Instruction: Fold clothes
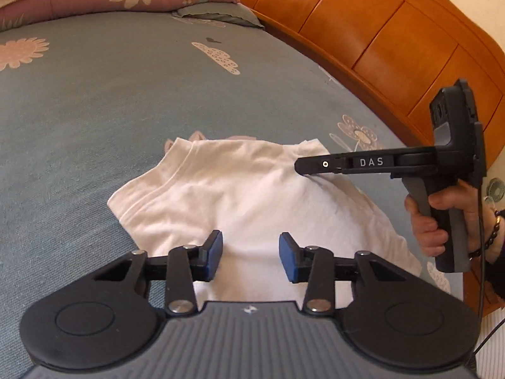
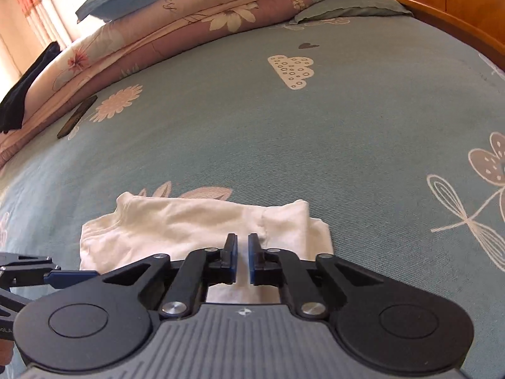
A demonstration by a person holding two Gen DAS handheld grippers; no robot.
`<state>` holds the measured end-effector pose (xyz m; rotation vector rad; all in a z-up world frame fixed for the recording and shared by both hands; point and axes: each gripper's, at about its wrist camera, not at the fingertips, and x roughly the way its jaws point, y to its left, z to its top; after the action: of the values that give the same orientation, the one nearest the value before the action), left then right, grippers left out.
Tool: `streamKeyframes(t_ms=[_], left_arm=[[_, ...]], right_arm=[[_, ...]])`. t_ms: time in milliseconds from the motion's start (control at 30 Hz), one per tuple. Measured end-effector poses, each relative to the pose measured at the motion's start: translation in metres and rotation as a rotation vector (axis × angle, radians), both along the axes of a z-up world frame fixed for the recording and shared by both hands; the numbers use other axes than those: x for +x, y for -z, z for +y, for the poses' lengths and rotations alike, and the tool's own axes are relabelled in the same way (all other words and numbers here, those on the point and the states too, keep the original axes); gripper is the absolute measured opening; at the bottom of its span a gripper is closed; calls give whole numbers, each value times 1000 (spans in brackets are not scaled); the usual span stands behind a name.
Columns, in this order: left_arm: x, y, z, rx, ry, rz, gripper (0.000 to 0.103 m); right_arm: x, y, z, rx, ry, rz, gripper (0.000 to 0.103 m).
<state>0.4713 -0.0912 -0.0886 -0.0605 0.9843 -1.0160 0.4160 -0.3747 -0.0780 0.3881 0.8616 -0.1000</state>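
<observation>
Looking across the bed from the left, I see a dark cloth (image 2: 19, 101) draped over the end of a stack of folded quilts (image 2: 189, 22), and a phone (image 2: 77, 117) lying flat on the blue-green sheet (image 1: 94, 110) just in front of them.

Next comes my left gripper (image 1: 251, 252). It hangs over the near edge of the white shirt (image 1: 236, 189) with its jaws partly apart. The blue pads (image 1: 214, 252) stand clear of each other and only flat fabric shows below the gap, so it has hold of nothing.

The shirt lies folded on the sheet near the front of the bed, well apart from the quilts. Its layered edges are stepped along the left side and a small corner sticks out at the far right.

My right gripper (image 2: 243, 259) is over the right part of the shirt. Its jaws are drawn together to a thin slit. From the left camera its tip sits right at the cloth, where a small crease runs under it. I cannot tell whether any fabric is pinched between the pads.

A hand (image 1: 435, 221) wraps the right gripper's handle, with a beaded bracelet (image 1: 492, 230) at the wrist. Beyond it, the wooden headboard (image 1: 394, 31) runs along the right edge of the bed.
</observation>
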Motion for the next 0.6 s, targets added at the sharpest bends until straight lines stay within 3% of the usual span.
streamKeyframes(t_ms=[100, 133, 267, 333, 433, 500, 533, 600], left_arm=[[3, -13, 16, 13, -30, 52, 42], [0, -21, 17, 18, -24, 46, 51], [-23, -38, -2, -21, 120, 38, 56], [-40, -34, -18, 6, 208, 14, 56], [-60, -17, -30, 50, 274, 23, 56], [-65, -15, -28, 60, 269, 33, 56], [-67, -16, -26, 62, 261, 36, 56], [-70, -18, -21, 67, 247, 43, 56]], right_arm=[[-14, -9, -6, 14, 48, 1, 12], [-20, -14, -3, 34, 38, -7, 17], [-47, -31, 16, 105, -73, -42, 28], [-53, -26, 22, 140, -125, -14, 31], [-58, -9, 17, 149, -129, 46, 31], [-65, -2, 1, 137, -79, 53, 24], [-69, -2, -8, 143, -44, 48, 11], [-78, -5, -25, 130, 49, 52, 15]])
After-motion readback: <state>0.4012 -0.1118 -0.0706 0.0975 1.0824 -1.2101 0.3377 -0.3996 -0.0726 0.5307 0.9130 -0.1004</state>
